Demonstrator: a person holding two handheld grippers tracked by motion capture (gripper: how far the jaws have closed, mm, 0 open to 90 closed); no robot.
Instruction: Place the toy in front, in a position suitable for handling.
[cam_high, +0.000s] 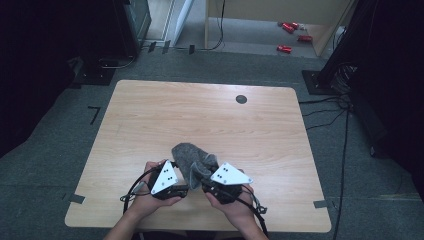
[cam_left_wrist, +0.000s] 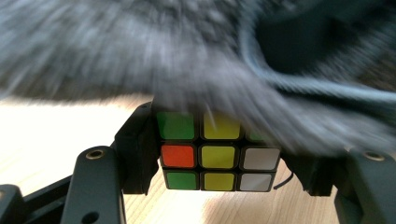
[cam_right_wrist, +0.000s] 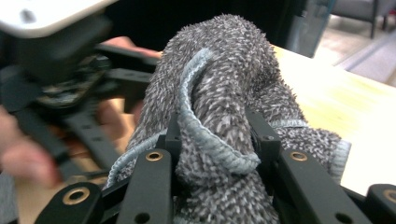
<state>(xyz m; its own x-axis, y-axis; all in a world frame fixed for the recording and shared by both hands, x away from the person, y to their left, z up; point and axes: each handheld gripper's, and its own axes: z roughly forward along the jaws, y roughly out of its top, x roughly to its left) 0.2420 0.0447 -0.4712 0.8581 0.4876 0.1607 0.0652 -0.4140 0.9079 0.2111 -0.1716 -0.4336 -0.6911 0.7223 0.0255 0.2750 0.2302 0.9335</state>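
Observation:
A grey fuzzy cloth (cam_high: 192, 159) lies bunched near the table's front middle, between my two grippers. My left gripper (cam_high: 176, 176) is shut on a colour puzzle cube (cam_left_wrist: 215, 154), whose green, yellow, orange and white squares face the left gripper view; the cloth (cam_left_wrist: 196, 70) drapes over the cube's top. A thick fold of the cloth (cam_right_wrist: 219, 121) is pinched between the jaws of my right gripper (cam_high: 206, 179), which is shut on it. In the right gripper view the left gripper (cam_right_wrist: 60, 88) shows blurred just behind the cloth.
The wooden table (cam_high: 200, 120) has a small dark round hole (cam_high: 241, 99) near its far edge. Red objects (cam_high: 290, 35) lie on the floor beyond. Cables (cam_high: 345, 125) trail along the floor at the right of the table.

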